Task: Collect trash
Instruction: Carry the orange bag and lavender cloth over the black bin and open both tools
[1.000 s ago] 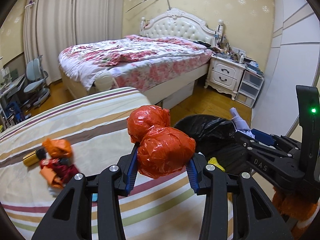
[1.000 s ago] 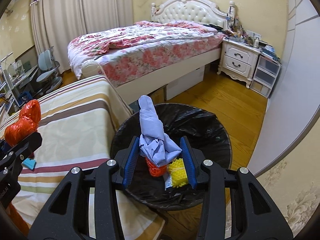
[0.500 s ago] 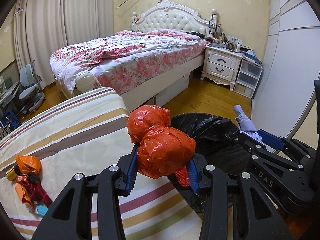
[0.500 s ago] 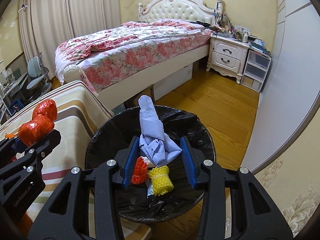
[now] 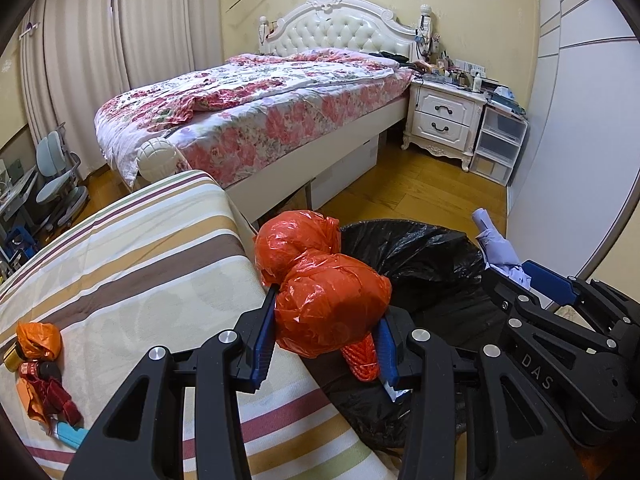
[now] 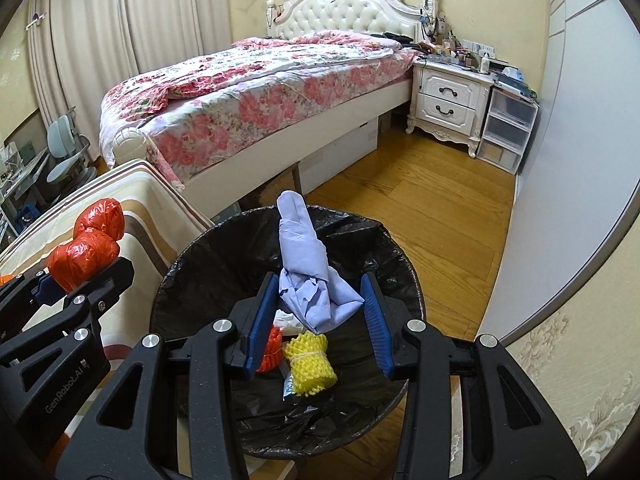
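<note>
Left gripper (image 5: 326,346) pinches red plastic bag (image 5: 328,304); right gripper (image 6: 316,322) pinches lilac paper wad (image 6: 308,276) above black-lined bin (image 6: 192,264). Striped cloth (image 5: 140,264) left; bedroom beyond.

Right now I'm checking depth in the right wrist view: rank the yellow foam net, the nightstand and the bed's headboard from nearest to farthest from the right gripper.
1. Yellow foam net: inside the black-lined bin, just below the right gripper.
2. Nightstand: across the wooden floor, upper right.
3. Headboard: against the far wall, top centre.
</note>
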`<state>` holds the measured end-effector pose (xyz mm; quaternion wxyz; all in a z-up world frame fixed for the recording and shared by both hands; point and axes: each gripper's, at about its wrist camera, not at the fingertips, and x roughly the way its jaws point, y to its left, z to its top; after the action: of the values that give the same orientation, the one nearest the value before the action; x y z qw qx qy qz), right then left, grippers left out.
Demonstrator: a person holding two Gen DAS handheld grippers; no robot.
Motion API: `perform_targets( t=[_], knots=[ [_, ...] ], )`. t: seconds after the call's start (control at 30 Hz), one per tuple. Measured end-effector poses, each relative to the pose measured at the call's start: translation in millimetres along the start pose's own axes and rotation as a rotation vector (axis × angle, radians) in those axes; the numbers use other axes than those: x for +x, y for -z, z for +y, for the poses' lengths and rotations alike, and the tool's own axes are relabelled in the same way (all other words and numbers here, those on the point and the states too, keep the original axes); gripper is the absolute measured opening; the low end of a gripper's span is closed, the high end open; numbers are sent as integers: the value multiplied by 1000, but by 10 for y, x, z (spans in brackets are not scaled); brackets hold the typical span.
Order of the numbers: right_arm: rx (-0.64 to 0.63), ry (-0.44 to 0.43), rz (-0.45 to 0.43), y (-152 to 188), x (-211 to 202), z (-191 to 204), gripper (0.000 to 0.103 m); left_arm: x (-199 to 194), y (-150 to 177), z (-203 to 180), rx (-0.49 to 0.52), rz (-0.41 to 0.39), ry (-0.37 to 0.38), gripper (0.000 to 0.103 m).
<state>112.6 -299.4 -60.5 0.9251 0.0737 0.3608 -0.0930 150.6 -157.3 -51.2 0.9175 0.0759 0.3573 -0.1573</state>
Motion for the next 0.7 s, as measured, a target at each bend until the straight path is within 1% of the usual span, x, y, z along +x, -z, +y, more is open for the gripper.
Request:
perform_targets(
  t=[0.47, 0.57, 0.6, 0.63, 0.7],
  knots=[
    [9, 6, 15, -29, 99, -47, 43, 138, -8, -34, 1, 19, -16, 44],
    [17, 13, 14, -36, 117, -61, 43, 148, -4, -33, -3, 22, -20, 51],
    [23, 15, 15, -35, 119, -73, 44, 148, -5, -24, -4, 21, -20, 56],
    [27, 18, 15, -35, 118, -84, 50, 143, -6, -23, -6, 19, -20, 60],
    [34, 26, 7, -36, 109, -92, 54, 126, -11, -21, -9, 12, -19, 65]
  ],
)
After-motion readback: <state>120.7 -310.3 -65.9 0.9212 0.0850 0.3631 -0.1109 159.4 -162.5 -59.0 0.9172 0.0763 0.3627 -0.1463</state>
